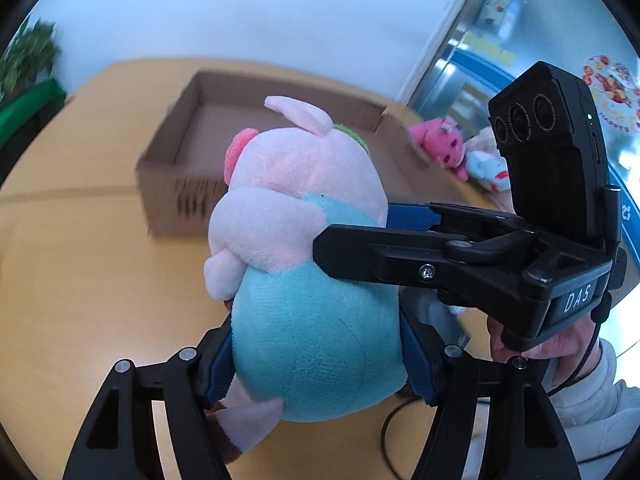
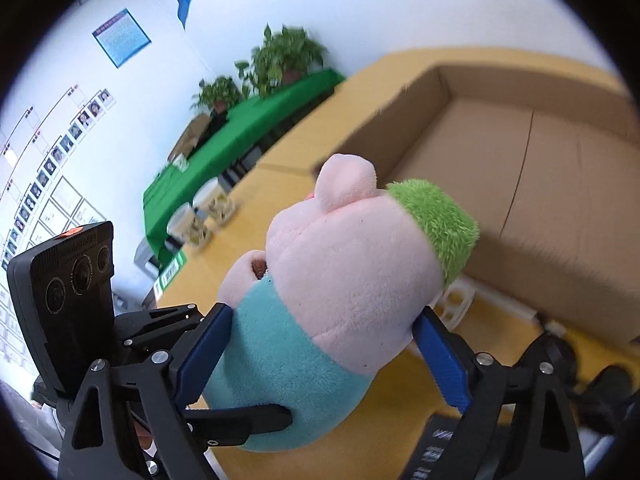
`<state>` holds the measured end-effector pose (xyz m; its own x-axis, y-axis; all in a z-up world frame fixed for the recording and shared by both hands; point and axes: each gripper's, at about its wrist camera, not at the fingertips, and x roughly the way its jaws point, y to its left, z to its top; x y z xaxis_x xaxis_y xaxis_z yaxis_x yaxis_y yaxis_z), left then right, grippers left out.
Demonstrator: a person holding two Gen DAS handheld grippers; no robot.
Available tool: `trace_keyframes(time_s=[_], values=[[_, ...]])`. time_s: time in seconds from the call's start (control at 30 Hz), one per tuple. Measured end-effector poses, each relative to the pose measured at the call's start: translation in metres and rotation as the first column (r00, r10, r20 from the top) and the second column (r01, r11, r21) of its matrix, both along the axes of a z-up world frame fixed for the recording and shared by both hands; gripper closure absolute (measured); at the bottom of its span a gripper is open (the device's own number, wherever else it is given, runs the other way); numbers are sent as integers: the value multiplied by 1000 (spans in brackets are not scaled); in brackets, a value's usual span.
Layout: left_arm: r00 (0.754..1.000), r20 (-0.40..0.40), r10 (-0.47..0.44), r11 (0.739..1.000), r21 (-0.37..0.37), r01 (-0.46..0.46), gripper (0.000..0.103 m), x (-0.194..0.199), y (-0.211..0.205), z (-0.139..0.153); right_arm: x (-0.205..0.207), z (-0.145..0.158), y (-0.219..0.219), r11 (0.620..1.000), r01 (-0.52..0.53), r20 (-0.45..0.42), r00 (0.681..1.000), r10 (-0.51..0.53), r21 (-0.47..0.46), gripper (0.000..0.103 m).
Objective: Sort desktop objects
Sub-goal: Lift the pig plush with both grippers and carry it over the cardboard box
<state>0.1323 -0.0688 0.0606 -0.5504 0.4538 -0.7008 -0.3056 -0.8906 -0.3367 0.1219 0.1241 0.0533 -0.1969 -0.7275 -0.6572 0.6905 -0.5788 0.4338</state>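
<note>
A pink pig plush [image 1: 304, 264] in a teal shirt, with a green patch on its head, is held in the air above the wooden table. My left gripper [image 1: 316, 360] is shut on its teal body. My right gripper [image 1: 384, 236] comes in from the right and grips the plush at the upper body; in the right wrist view [image 2: 320, 344] its blue pads [image 2: 440, 360] press both sides of the plush [image 2: 340, 288]. An open, empty cardboard box [image 1: 192, 148] stands behind the plush and shows in the right wrist view [image 2: 520, 184].
Two small plush toys, one pink [image 1: 440, 144] and one light blue [image 1: 488, 170], lie right of the box. A cable [image 1: 392, 432] runs on the wooden table [image 1: 80, 280]. A green-covered table with plants [image 2: 248, 120] stands at the wall.
</note>
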Motion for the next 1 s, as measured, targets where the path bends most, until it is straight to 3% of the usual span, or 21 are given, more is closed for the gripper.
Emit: trace_keyframes(time_s=[0.17, 0.27, 0.37, 0.5, 0.6, 0.77, 1.0], values=[[990, -141, -6, 999, 36, 11, 35, -45, 5, 56, -38, 66, 13, 998, 47, -161, 985, -53, -42, 14], [976, -220, 5, 1000, 19, 0, 35, -84, 16, 85, -71, 106, 13, 997, 59, -241, 968, -71, -56, 14], [968, -248, 22, 999, 29, -15, 35, -123, 12, 108, -114, 137, 12, 993, 68, -262, 961, -91, -97, 18], [971, -231, 58, 998, 21, -55, 35, -188, 6, 106, -177, 160, 4, 986, 82, -236, 965, -114, -143, 31], [984, -161, 80, 997, 20, -78, 35, -227, -3, 90, -223, 148, -13, 984, 94, -175, 977, -120, -151, 35], [996, -10, 87, 996, 0, -87, 35, -285, -15, 36, -292, 88, -29, 977, 143, 17, 990, -142, -155, 41], [974, 215, 73, 997, -20, -70, 35, -317, -22, -44, -329, -10, -49, 977, 201, 206, 962, -181, -77, 41]])
